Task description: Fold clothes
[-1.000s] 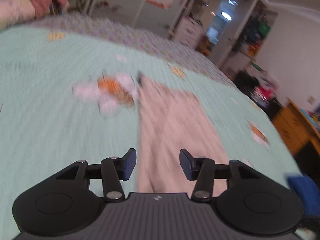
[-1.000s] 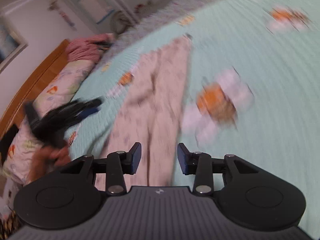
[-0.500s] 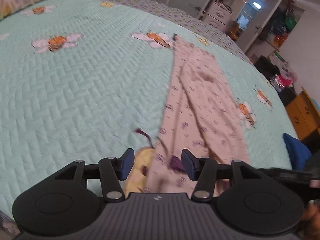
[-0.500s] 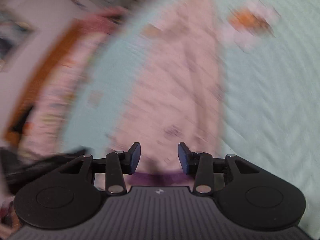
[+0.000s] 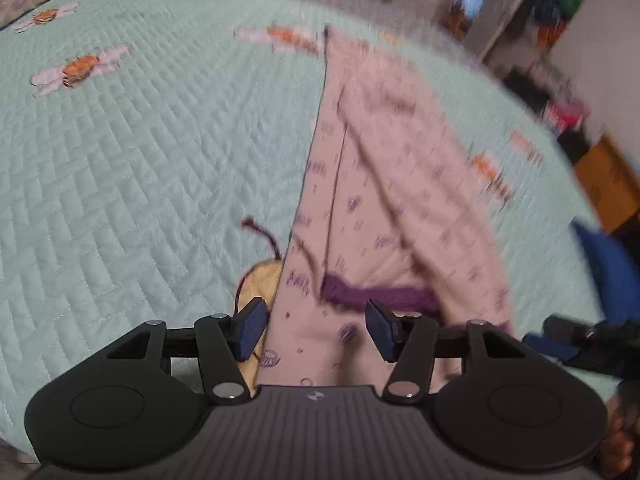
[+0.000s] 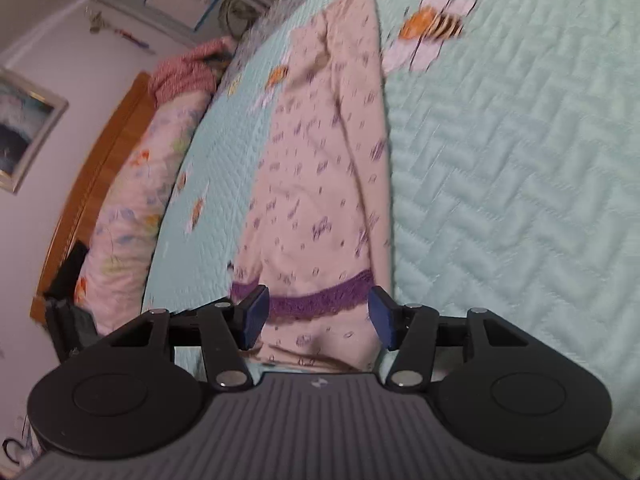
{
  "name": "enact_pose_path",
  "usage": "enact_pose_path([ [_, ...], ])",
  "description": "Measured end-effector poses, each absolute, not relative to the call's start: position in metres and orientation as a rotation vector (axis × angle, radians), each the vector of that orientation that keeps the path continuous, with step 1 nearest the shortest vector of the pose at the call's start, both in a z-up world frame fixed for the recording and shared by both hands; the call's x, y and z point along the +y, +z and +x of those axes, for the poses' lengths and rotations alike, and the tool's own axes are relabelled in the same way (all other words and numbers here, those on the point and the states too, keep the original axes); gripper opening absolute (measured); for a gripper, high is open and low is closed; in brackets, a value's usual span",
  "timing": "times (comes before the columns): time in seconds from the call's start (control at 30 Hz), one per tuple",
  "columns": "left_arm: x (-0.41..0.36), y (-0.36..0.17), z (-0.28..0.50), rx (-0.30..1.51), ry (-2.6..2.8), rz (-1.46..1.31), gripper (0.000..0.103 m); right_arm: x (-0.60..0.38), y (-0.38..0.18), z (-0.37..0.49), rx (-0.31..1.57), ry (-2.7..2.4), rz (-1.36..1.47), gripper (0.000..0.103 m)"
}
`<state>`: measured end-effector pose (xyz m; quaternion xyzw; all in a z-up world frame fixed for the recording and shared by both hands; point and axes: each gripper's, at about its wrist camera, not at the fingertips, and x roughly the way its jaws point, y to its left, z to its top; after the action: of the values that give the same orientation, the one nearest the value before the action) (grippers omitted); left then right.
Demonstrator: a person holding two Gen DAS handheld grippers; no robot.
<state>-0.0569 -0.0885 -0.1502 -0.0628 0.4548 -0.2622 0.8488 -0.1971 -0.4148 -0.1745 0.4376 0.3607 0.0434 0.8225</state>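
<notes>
On quilt [image 6: 520, 160], pink pajama pants [image 6: 320, 184]: no legible writing.

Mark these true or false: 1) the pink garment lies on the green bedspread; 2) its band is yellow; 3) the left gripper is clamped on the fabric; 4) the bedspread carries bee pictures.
1) True: the pink garment lies on the green bedspread.
2) False: the band is purple.
3) False: the left gripper has its jaws opening, cloth below them and pads clear of it.
4) True: one bee sits beside the garment.
</notes>
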Motion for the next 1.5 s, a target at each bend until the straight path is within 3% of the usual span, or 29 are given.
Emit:
enact_pose_path([
  [0.1, -0.071, -0.148, -0.053, 0.946, -0.485, -0.193, 0.06, -0.425, -0.181, -0.205, 0.791, 0.069, 0.98, 0.062],
  [0.27, -0.061, -0.172, -0.036, 1.069, -0.473, -0.299, 0.061, -0.426, -0.204, -0.206, 0.828, 0.093, 1.078, 0.063],
  [0.37, -0.061, -0.176, -0.03, 1.078, -0.517, -0.361, 0.071, -0.424, -0.21, -0.201, 0.829, 0.122, 1.114, 0.063],
  [0.8, -0.106, -0.205, 0.017, 1.227, -0.817, -0.585, 0.07, -0.427, -0.225, -0.171, 0.766, 0.172, 1.267, 0.062],
  [0.87, -0.106, -0.209, 0.016, 1.237, -0.833, -0.619, 0.064, -0.424, -0.225, -0.166, 0.773, 0.184, 1.237, 0.059],
  [0.93, -0.107, -0.21, 0.011, 1.237, -0.83, -0.574, 0.047, -0.42, -0.224, -0.162, 0.795, 0.19, 1.186, 0.045],
  [1.0, -0.108, -0.209, 0.009, 1.24, -0.811, -0.528, 0.026, -0.419, -0.23, -0.162, 0.819, 0.182, 1.159, 0.013],
  [1.03, -0.11, -0.209, 0.008, 1.248, -0.802, -0.513, 0.022, -0.42, -0.234, -0.162, 0.83, 0.178, 1.165, 0.005],
  [1.07, -0.112, -0.207, 0.006, 1.25, -0.785, -0.487, 0.014, -0.421, -0.237, -0.163, 0.833, 0.176, 1.17, 0.003],
  [1.13, -0.118, -0.202, 0.0, 1.233, -0.765, -0.441, 0.01, -0.421, -0.234, -0.165, 0.825, 0.183, 1.164, 0.003],
  [1.5, -0.122, -0.155, -0.064, 1.12, -0.937, -0.518, 0.007, -0.434, -0.208, -0.214, 0.773, 0.299, 1.167, 0.003],
])
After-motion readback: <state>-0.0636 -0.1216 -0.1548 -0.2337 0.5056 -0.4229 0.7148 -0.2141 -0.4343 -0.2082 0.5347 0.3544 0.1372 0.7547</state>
